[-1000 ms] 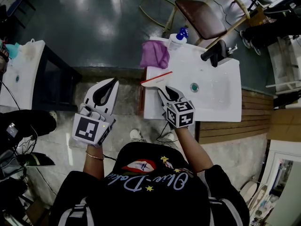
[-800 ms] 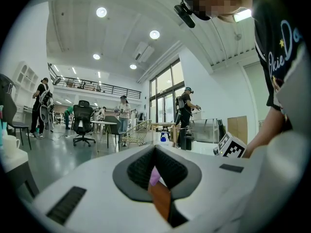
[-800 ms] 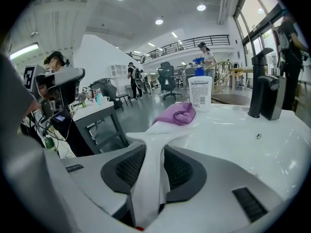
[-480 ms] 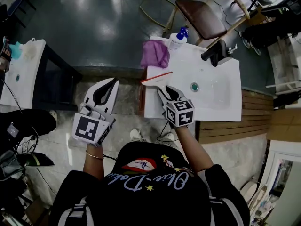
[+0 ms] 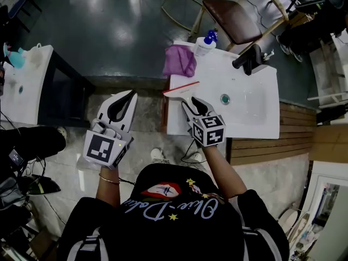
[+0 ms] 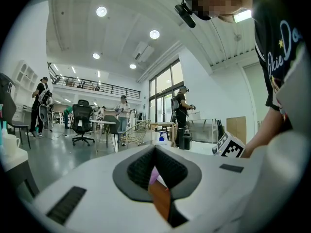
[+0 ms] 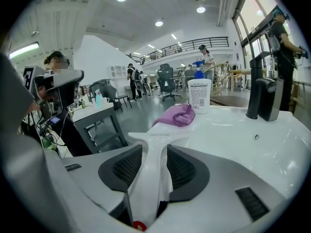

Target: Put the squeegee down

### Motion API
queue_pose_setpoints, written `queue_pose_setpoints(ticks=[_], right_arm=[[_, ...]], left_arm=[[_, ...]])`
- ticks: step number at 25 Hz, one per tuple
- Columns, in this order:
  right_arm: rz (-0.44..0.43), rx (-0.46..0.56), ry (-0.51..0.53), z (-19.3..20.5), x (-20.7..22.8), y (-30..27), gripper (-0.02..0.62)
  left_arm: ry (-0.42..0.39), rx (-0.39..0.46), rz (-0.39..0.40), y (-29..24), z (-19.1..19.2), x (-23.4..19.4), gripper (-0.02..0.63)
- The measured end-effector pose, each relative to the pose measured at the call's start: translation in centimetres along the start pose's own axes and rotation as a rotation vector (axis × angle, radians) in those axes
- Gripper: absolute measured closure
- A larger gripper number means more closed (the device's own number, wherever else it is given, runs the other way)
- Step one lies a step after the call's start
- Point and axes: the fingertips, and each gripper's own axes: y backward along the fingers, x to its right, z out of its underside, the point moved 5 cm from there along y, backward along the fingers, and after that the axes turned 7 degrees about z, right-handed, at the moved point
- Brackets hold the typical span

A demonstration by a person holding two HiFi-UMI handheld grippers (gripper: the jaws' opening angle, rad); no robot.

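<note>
The white squeegee (image 5: pixel 181 90) with a red blade edge lies on the left rim of the white sink (image 5: pixel 244 118). Its handle (image 7: pixel 156 152) runs back between the jaws of my right gripper (image 5: pixel 192 103). Those jaws have just been opening, and the pads now stand slightly off the handle, so the right gripper (image 7: pixel 154 148) is open around it. My left gripper (image 5: pixel 132 93) hangs to the left of the sink over the floor, its tips together and nothing in it. In the left gripper view the left gripper (image 6: pixel 155 148) points level towards the room.
A purple cloth (image 5: pixel 179 62) and a spray bottle (image 5: pixel 205 43) sit at the sink's far left corner. A black faucet (image 5: pixel 249 60) stands at the back, with a drain (image 5: pixel 224 100) in the basin. A brown chair (image 5: pixel 234 19) lies beyond. Another white counter (image 5: pixel 24 83) stands far left.
The right gripper's jaws stand a little wider around the squeegee handle. Both hands and the squeegee have kept their places.
</note>
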Motion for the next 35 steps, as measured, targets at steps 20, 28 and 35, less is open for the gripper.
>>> queue_pose_setpoints(ticks=[20,28,35], right_arm=[[-0.004,0.072,-0.004,-0.6,0.0,2.2,0.408],[-0.024,0.123,-0.013,-1.3,-0.1,3.3,0.408],[-0.061,0.181,-0.036,-2.0,-0.5,4.3,0.430]], left_arm=[[-0.014,-0.001,-0.004,0.7,-0.4,1.8,0.607],[-0.017,-0.007,-0.003,0.6,-0.4,2.8,0.607],[-0.018,-0.014,-0.004,0.7,-0.3,3.6,0.607]])
